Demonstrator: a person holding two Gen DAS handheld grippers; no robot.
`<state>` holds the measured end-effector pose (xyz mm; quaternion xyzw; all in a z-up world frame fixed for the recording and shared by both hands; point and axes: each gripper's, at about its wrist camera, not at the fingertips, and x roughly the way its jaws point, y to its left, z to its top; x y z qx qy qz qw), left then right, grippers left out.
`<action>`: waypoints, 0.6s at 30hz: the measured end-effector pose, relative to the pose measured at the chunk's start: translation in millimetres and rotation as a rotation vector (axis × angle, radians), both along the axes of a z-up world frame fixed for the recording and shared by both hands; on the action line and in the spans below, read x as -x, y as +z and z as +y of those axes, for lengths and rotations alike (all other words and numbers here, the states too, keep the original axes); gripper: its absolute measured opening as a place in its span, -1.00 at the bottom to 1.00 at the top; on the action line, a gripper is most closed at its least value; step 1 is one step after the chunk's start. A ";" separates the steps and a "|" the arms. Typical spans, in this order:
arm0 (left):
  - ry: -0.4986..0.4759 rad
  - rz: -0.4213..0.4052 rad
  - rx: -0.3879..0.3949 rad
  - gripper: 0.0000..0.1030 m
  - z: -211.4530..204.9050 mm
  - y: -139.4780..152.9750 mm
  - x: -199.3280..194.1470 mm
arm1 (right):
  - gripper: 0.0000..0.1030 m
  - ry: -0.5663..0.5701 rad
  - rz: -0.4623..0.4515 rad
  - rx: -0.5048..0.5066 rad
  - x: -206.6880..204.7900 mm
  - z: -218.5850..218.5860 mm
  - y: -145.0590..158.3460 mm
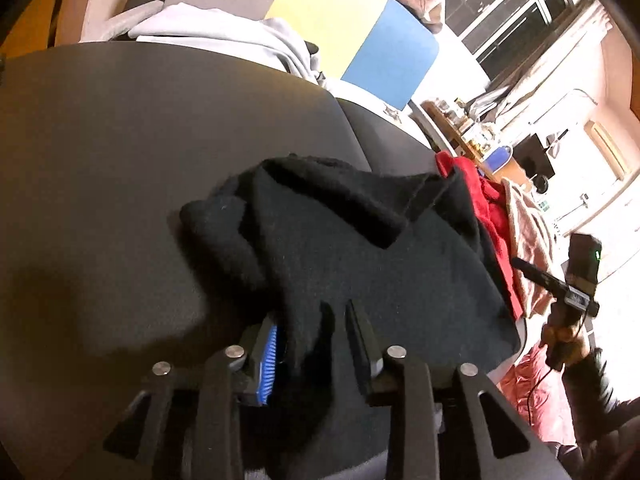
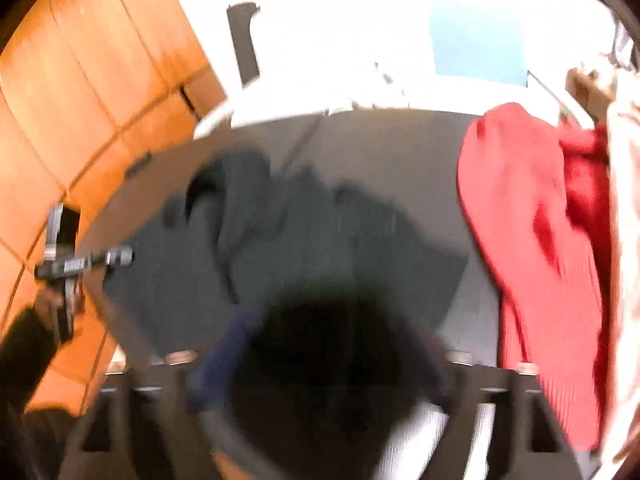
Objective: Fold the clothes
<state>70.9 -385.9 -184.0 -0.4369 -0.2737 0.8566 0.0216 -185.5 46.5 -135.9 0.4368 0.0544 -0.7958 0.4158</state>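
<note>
A black knit garment (image 1: 360, 248) lies rumpled on the dark round table (image 1: 120, 140). My left gripper (image 1: 316, 320) is shut on the garment's near edge; black cloth bunches between its fingers and covers the tips. In the right wrist view the picture is blurred: the same black garment (image 2: 320, 240) lies on the table (image 2: 400, 140), and a dark bunch of it fills the space between my right gripper's fingers (image 2: 332, 360). The right gripper seems shut on it. The other gripper shows at each view's edge, the right one (image 1: 576, 280) and the left one (image 2: 72, 264).
A red garment (image 2: 532, 240) and a pale pink cloth (image 1: 528, 236) lie at the table's right side. A grey garment (image 1: 224, 36) lies beyond the far edge, by yellow and blue panels (image 1: 360, 40). The wooden floor (image 2: 80, 80) lies at the left.
</note>
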 end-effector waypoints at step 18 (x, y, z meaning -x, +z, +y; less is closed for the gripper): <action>-0.065 -0.052 -0.072 -0.53 -4.0 -13.8 -53.5 | -0.81 -0.230 -0.042 -0.256 22.2 8.9 -22.9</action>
